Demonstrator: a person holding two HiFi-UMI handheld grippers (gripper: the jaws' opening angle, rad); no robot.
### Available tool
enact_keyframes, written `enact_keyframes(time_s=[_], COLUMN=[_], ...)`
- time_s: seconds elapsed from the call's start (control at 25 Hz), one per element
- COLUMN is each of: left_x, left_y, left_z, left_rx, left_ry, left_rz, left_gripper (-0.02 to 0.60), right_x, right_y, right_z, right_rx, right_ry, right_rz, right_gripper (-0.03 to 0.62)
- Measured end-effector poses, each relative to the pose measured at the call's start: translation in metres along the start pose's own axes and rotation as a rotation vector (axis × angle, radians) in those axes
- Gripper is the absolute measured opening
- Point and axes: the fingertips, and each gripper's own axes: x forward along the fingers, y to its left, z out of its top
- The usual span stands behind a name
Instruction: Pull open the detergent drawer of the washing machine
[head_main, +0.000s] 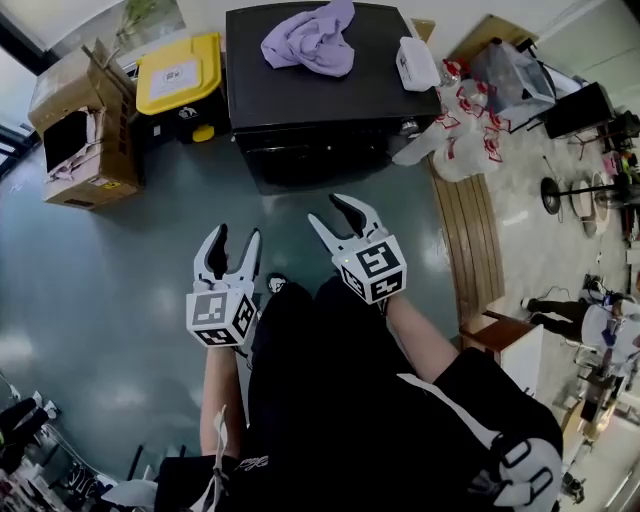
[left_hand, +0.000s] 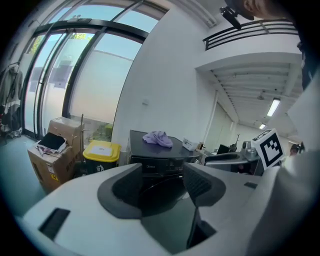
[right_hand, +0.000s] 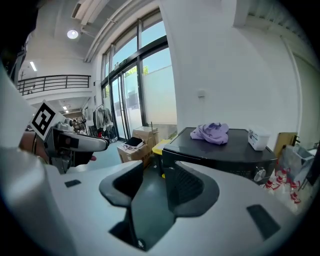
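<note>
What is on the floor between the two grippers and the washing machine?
Nothing. The head view shows only bare floor between the left gripper, the right gripper and the washing machine. Both pairs of jaws are open and empty.

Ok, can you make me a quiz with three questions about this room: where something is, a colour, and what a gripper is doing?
1. Where is the purple cloth?
A) on the floor
B) on top of the washing machine
C) in a gripper

2. What colour is the bin's lid?
A) red
B) green
C) yellow

3. On the right gripper, the jaws are:
A) apart and empty
B) shut on the cloth
C) shut on a drawer

Answers:
1 B, it lies on the machine's dark top.
2 C, the lid is bright yellow.
3 A, nothing sits between them.
</note>
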Motion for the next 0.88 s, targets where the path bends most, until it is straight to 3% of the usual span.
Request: enact_keyframes(time_s=[0.48, 0.68, 0.88], left_x=[0.079, 0.116, 0.158], left_y=[0.037, 0.047, 0.065], left_z=[-0.030, -0.026, -0.032], left_rx=[-0.002, 0.018, -0.012], left_ry=[0.131, 0.152, 0.189], left_rz=[-0.053, -0.053, -0.018], left_gripper=[0.256, 0.256, 0.256], right_x=[0.042, 0.068, 0.099], right_y=[-0.048, -0.073, -0.096], right_z=[-0.044, -0.042, -0.040], right_rx=[0.076, 0.092, 0.104], right_ry=[0.109, 0.125, 0.155], right_rz=[-0.111, -0.118, -0.098], right_gripper=[0.207, 0.207, 0.207])
